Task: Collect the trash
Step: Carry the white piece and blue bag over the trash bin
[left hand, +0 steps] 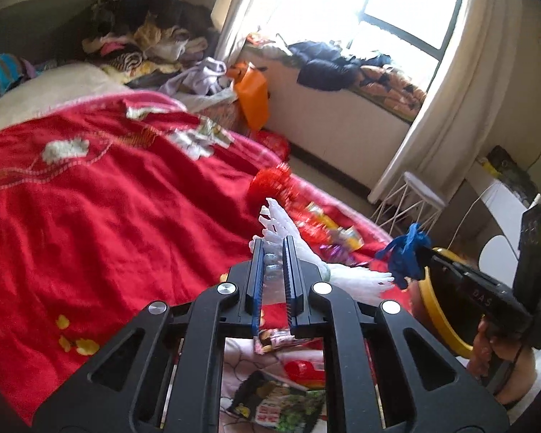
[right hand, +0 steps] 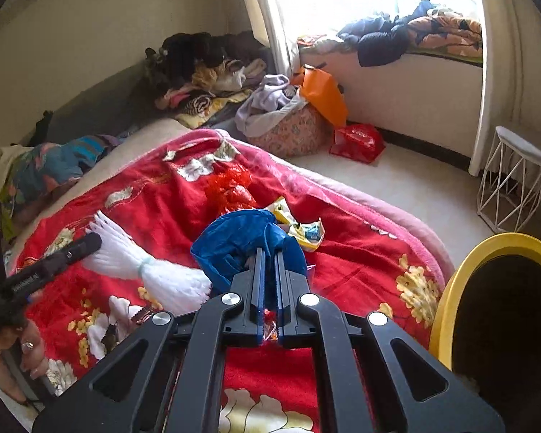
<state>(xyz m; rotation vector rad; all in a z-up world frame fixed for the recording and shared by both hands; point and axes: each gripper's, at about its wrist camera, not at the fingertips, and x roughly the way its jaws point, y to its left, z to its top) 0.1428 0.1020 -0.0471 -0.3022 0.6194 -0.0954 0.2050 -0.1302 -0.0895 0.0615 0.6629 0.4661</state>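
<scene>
Nearest the right wrist camera, the right gripper has its fingers pinched on a crumpled blue plastic bag, held up over the bed's red floral blanket. Low at the right edge of that view stands a yellow-rimmed round bin with a dark inside, beside the bed.

The left gripper has its fingers clamped on a white foam fruit net tied in the middle, its frilled ends fanning out to either side of the fingers.

On the blanket beyond both grippers lie a crumpled red plastic net and yellow snack wrappers, close together. More printed wrappers lie on the blanket beneath the left gripper. A white wire-frame stool stands on the floor near the curtain.
</scene>
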